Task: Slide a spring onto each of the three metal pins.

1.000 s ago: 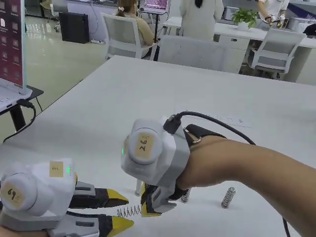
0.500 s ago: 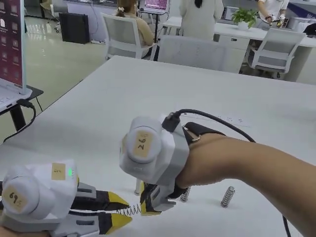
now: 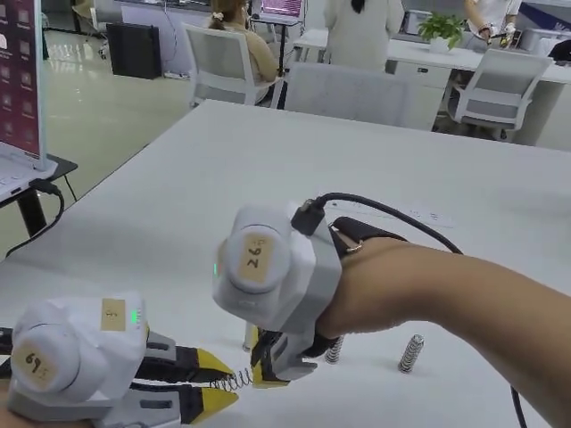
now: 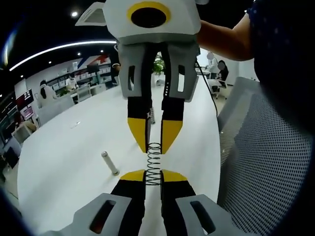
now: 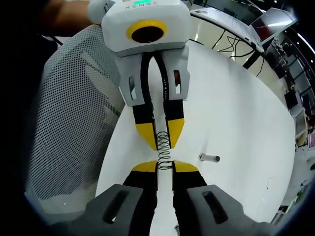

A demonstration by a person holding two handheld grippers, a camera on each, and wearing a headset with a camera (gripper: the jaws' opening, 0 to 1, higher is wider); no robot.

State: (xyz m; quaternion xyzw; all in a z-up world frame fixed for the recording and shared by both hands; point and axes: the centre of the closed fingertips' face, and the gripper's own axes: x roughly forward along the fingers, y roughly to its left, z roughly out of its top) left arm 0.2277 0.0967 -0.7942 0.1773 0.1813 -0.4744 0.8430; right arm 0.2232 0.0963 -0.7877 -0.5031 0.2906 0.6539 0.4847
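Note:
A thin wire spring (image 3: 230,382) hangs level just above the white table (image 3: 205,187), held at both ends. My left gripper (image 3: 219,382) is shut on its near end and my right gripper (image 3: 266,373) on the other, yellow tips facing each other. In the left gripper view my own jaws (image 4: 153,176) pinch the spring (image 4: 154,160), and the right gripper (image 4: 155,140) comes down from above. The right gripper view mirrors this: right gripper (image 5: 165,167), spring (image 5: 163,147), left gripper (image 5: 160,135). A bare metal pin (image 4: 109,162) (image 5: 209,158) stands close by. Two springs (image 3: 335,350) (image 3: 411,355) stand upright to the right.
A black cable (image 3: 393,218) runs from the right gripper over the forearm. Grey office chairs (image 3: 352,94) stand at the table's far edge. A laptop (image 3: 20,98) sits on a side stand at the left. People sit and stand at desks in the background.
The left gripper has edged up and right, closer to the right gripper, so the stretch of spring between them looks shorter. The right gripper has barely moved.

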